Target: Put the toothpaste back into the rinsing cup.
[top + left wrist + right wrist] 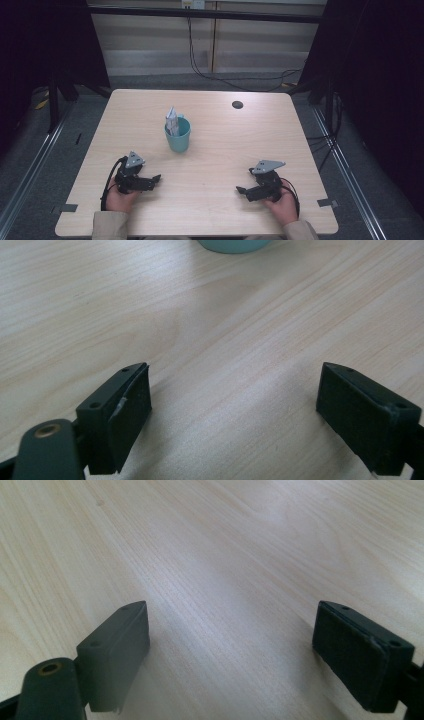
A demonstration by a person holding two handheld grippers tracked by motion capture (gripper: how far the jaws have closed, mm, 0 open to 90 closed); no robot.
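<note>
Mid-table, teal cup (178, 136) w/ folded paper (172, 121) upright inside, left gripper (156, 178) & right gripper (241, 190) both agape, empty.

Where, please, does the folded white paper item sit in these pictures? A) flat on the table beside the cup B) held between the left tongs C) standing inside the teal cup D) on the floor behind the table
C: in the high view the white paper item stands upright inside the teal cup, poking above its rim, while the left tongs and right tongs rest open on the table, apart from the cup.
</note>
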